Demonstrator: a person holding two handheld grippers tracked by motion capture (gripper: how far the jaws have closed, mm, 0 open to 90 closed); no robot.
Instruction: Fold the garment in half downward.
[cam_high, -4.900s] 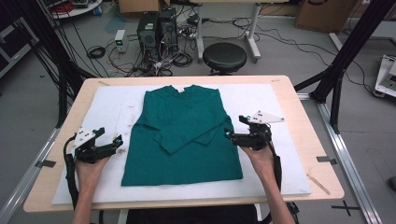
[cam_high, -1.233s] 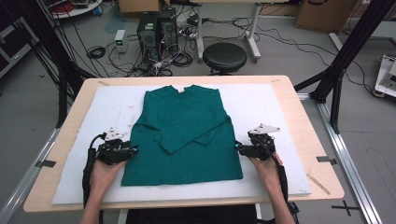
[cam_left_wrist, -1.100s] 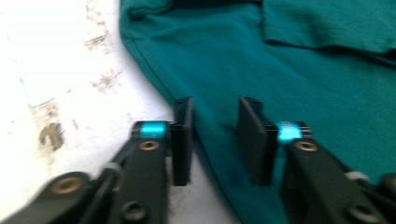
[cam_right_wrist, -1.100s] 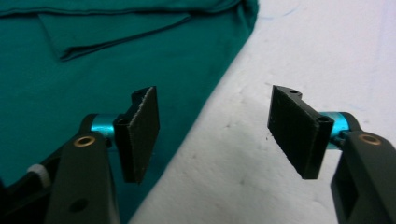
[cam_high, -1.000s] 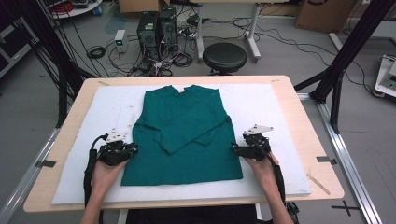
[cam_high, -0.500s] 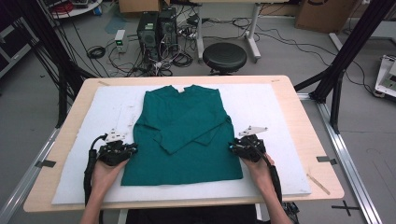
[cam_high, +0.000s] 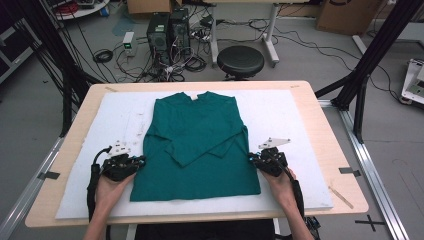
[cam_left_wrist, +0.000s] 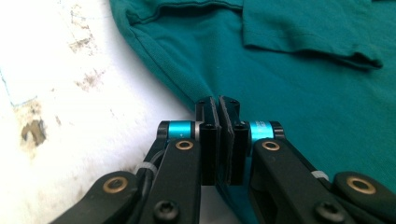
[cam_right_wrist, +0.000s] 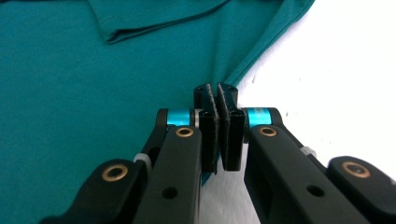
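Green shirt lay flat on the white mat, sleeves folded across its front. Your left gripper was clamped on its left side edge; your right gripper pinched the right edge.

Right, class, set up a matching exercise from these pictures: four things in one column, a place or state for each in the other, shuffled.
Things:
1. left tool
2. right tool
3. green shirt
4. black stool

Places or states:
A. on the floor beyond the table
B. shut on the shirt's right side edge
C. flat on the white mat, sleeves folded across the front
D. shut on the shirt's left side edge

Pairs: 1-D, 2-B, 3-C, 4-A
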